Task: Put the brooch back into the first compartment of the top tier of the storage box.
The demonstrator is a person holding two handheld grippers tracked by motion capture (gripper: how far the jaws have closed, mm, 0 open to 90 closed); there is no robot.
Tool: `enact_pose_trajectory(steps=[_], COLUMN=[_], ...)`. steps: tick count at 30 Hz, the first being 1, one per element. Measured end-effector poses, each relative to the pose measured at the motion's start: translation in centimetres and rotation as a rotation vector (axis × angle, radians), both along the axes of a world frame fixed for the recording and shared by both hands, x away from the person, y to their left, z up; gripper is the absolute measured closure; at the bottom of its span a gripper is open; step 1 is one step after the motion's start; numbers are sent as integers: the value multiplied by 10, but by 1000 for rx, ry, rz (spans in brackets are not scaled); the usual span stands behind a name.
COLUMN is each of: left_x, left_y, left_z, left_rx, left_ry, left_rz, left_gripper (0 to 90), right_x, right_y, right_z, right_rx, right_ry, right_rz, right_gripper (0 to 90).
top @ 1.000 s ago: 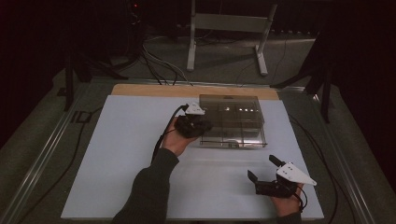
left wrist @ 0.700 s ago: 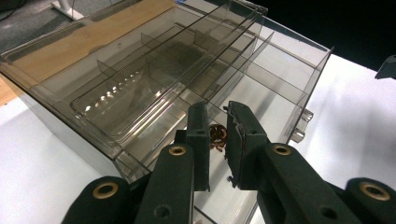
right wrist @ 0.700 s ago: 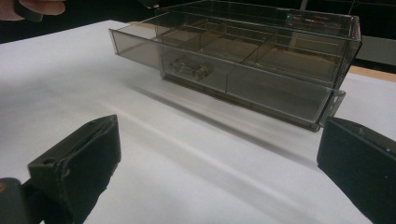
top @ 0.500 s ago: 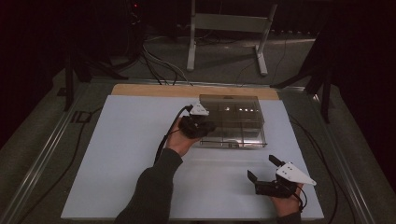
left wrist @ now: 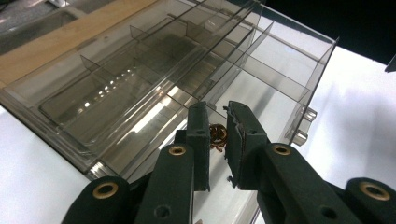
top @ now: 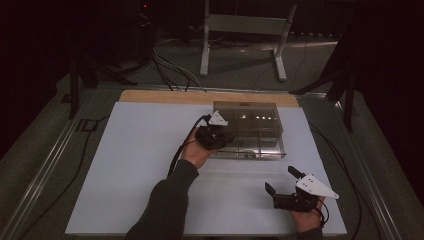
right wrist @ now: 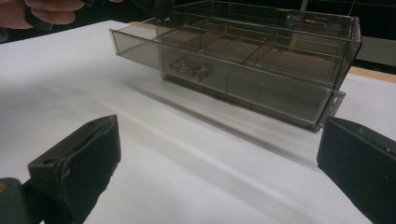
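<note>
A smoky clear plastic drawer box (top: 255,125) stands at the back of the white mat, its divided drawer (right wrist: 243,79) pulled out toward me. My left gripper (top: 216,136) hangs over the drawer's left end. In the left gripper view its jaws (left wrist: 217,112) stand close together, pinching a small brown coiled piece (left wrist: 217,135) above a drawer compartment (left wrist: 154,112). My right gripper (top: 281,180) rests low on the mat at the front right, well short of the box. Its jaws (right wrist: 219,177) are spread wide with nothing between them.
The white mat (top: 135,170) covers the table, with a wooden strip (top: 165,96) along its far edge. A metal stand (top: 240,30) and cables lie on the floor beyond. The drawer's handle (right wrist: 189,70) faces the right gripper.
The left hand has shifted a little to the right, farther over the drawer. The right gripper has stayed in place.
</note>
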State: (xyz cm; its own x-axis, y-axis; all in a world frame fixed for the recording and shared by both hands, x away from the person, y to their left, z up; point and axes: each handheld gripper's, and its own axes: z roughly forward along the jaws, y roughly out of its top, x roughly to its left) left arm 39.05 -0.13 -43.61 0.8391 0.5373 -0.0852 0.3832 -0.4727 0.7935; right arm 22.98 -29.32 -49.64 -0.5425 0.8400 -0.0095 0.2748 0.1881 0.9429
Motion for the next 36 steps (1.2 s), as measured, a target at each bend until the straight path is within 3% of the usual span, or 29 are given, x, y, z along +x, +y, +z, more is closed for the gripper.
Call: enact_pose_trajectory(steps=[36], left_x=[1], left_y=[-15], left_z=[-15], left_rx=[58], left_ry=[30], left_rz=[-10], left_gripper=[802], right_x=[0], right_y=[0], right_z=[0], right_rx=[-2], right_ry=[3], right_rz=[4], right_gripper=[1])
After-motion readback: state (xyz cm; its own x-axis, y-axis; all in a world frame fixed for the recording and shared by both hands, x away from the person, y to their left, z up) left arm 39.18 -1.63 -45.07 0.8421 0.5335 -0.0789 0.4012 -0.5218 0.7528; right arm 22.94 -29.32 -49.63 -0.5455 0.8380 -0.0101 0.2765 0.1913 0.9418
